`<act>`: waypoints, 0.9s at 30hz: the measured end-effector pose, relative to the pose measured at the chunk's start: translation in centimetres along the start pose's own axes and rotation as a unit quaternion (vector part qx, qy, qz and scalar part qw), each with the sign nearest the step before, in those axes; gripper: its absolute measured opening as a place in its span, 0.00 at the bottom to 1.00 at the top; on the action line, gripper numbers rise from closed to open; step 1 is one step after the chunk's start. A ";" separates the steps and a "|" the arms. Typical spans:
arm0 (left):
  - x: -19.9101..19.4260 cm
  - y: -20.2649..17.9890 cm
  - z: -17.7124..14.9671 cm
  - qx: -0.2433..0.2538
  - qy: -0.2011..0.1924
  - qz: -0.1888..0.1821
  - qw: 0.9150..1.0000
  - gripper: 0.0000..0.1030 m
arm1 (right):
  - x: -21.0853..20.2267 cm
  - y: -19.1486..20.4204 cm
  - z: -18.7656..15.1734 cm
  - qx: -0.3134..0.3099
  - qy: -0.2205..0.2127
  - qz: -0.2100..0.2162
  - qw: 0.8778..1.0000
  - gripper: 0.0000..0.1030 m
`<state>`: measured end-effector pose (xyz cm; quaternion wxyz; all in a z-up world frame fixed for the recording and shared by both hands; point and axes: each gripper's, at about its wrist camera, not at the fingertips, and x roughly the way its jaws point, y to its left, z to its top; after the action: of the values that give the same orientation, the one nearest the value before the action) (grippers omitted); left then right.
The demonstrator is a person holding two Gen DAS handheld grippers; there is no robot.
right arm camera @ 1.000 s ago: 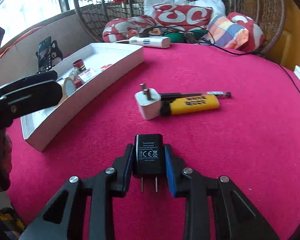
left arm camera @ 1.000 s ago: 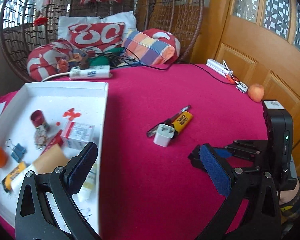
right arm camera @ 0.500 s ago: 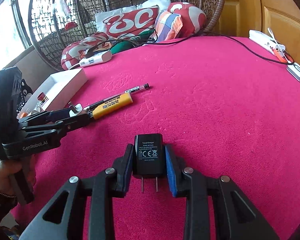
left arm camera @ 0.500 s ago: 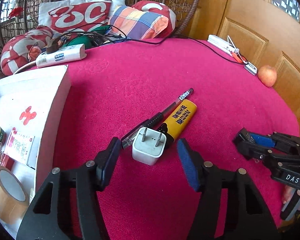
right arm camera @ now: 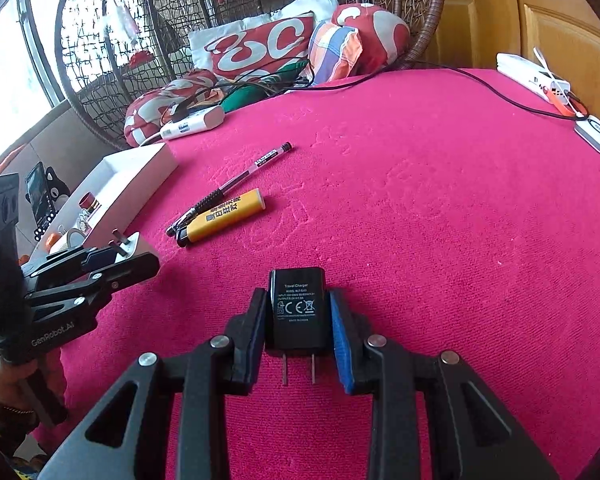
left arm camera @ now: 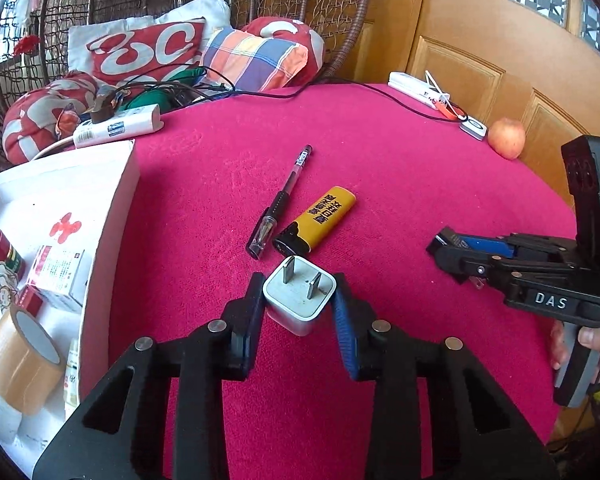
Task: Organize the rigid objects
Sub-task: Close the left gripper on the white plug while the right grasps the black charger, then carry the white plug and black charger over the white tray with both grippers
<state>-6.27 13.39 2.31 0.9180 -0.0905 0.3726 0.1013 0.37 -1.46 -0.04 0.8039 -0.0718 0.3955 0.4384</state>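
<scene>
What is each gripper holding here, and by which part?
The right gripper holds the black charger by its two side faces, prongs toward the camera. The left gripper is closing on the white charger's sides, prongs up.

Two plug chargers are showing, one white square charger (left arm camera: 300, 300) and one black rectangular charger (right arm camera: 298, 308); one black pen (left arm camera: 282, 200) and one yellow lighter (left arm camera: 320, 218) are lying nearby.

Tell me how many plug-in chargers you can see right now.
2. The white charger sits between the closing jaws of the left gripper; the black charger is clamped in the right gripper. Others may be hidden in the white tray.
</scene>
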 end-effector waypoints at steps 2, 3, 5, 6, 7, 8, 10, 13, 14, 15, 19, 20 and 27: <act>-1.1 -0.3 -0.1 0.007 -0.009 0.002 1.000 0.31 | -0.2 0.1 0.0 -0.001 -0.004 -0.007 1.000 0.29; -1.6 -0.4 0.0 0.010 -0.015 0.005 1.000 0.31 | -0.4 0.2 0.0 0.000 -0.008 -0.008 1.000 0.29; -2.5 -0.4 0.0 0.007 -0.024 0.004 1.000 0.31 | -0.8 0.4 0.0 0.007 -0.013 0.002 1.000 0.29; -2.9 -0.3 0.1 0.002 -0.028 0.002 1.000 0.31 | -1.0 0.5 0.1 0.009 -0.016 0.007 1.000 0.29; -3.2 -0.2 0.2 -0.001 -0.031 0.000 1.000 0.31 | -1.4 0.7 0.2 0.008 -0.020 0.009 1.000 0.29; -3.4 -0.2 0.3 -0.003 -0.033 -0.001 0.999 0.31 | -1.7 1.0 0.4 0.005 -0.024 0.010 1.000 0.29; -3.9 -0.2 0.4 -0.004 -0.039 0.000 0.999 0.31 | -2.5 1.5 0.8 -0.001 -0.035 0.012 0.999 0.29; -4.5 -0.1 0.4 -0.007 -0.046 0.000 0.999 0.31 | -3.7 2.3 1.5 -0.008 -0.053 0.017 0.998 0.29; -4.6 -0.1 0.3 -0.008 -0.047 0.000 0.999 0.31 | -4.0 2.6 1.7 -0.010 -0.057 0.018 0.998 0.29; -4.8 0.0 0.3 -0.009 -0.049 0.000 0.999 0.31 | -4.3 2.9 1.9 -0.012 -0.061 0.020 0.998 0.29; -5.9 0.3 0.3 -0.012 -0.061 0.002 0.998 0.31 | -5.0 3.9 2.4 -0.020 -0.072 0.026 0.997 0.29; -6.3 0.4 0.3 -0.013 -0.065 0.002 0.998 0.31 | -5.2 4.2 2.5 -0.022 -0.074 0.026 0.997 0.29; -8.4 1.6 0.3 -0.025 -0.091 0.017 0.995 0.31 | -5.4 5.1 3.0 -0.025 -0.079 0.043 0.996 0.29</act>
<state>-12.34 13.98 8.27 0.9435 -0.0981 0.2867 0.1339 -3.42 -0.45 6.98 0.8113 -0.0397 0.3222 0.4862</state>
